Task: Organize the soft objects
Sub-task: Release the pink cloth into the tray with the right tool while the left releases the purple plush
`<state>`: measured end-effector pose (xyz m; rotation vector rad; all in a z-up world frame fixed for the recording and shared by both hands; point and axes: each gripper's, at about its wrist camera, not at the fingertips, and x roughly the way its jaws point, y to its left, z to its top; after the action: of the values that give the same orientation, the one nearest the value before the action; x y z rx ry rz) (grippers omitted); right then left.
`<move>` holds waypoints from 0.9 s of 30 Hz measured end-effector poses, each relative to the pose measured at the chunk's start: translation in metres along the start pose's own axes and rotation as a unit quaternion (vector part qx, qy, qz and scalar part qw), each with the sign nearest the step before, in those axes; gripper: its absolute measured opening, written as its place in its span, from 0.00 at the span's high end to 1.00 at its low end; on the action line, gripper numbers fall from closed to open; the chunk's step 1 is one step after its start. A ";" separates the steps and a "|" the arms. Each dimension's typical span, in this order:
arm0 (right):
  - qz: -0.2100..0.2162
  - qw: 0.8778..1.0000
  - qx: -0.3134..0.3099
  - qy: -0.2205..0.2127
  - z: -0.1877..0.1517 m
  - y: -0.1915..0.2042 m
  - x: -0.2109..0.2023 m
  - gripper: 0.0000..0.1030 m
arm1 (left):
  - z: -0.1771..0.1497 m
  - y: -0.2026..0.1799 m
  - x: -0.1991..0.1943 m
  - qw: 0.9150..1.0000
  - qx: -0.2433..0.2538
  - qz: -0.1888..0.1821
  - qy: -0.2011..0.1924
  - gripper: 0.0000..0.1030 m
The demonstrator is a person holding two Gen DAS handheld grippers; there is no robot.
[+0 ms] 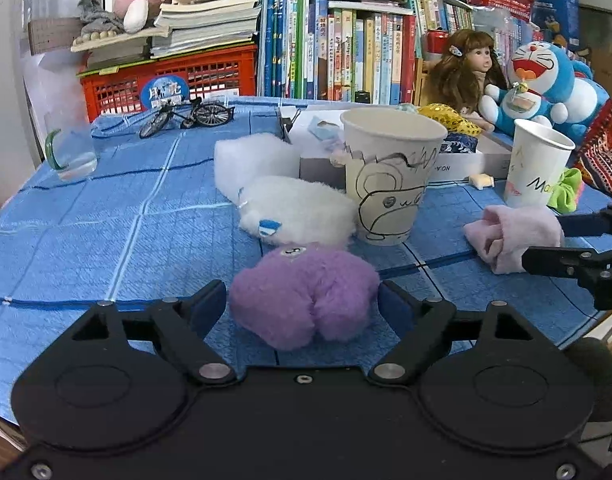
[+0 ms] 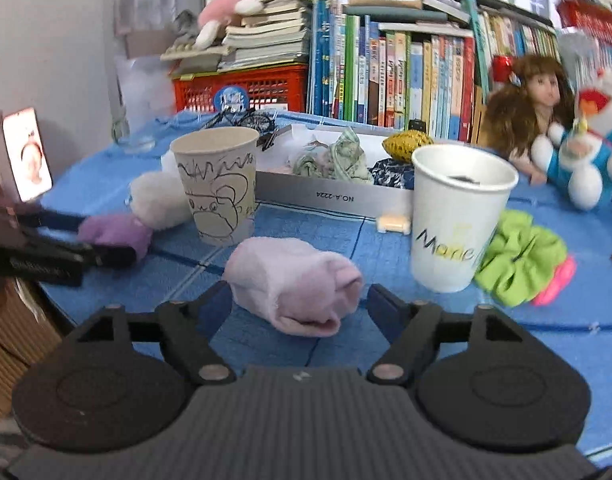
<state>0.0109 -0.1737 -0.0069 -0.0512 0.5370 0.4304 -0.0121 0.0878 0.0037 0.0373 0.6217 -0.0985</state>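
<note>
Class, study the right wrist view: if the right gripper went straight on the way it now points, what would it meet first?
The right gripper would first meet the rolled pale pink cloth, which already lies between its open jaws. Beyond it stands the doodled paper cup, though depth is hard to judge.

Fuzzy purple plush (image 1: 304, 294), matt paper cup (image 1: 389, 176)

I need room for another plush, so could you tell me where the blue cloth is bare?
The blue cloth lies bare left of the fluffy white plush, toward the clear glass. It is crowded around the doodled paper cup and grey tray.
</note>
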 end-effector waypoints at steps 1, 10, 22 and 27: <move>0.001 1.000 0.008 -0.005 -0.001 0.000 0.001 0.17 | 0.000 0.000 0.002 1.000 -0.005 -0.002 0.001 0.21; -0.037 0.996 0.074 -0.034 -0.011 0.006 0.016 0.34 | -0.004 -0.006 0.010 0.999 -0.024 0.019 -0.012 0.30; -0.021 0.997 0.057 -0.042 0.005 0.005 -0.010 0.71 | 0.022 -0.018 -0.038 0.998 0.005 -0.029 -0.058 0.31; -0.017 0.995 0.063 -0.078 0.026 -0.001 -0.031 0.71 | 0.051 -0.015 -0.055 0.995 0.002 -0.047 -0.092 0.31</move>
<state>0.0002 -0.1828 0.0312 0.0939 0.4087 0.3636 -0.0288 0.0737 0.0770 0.0021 0.4382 -0.1924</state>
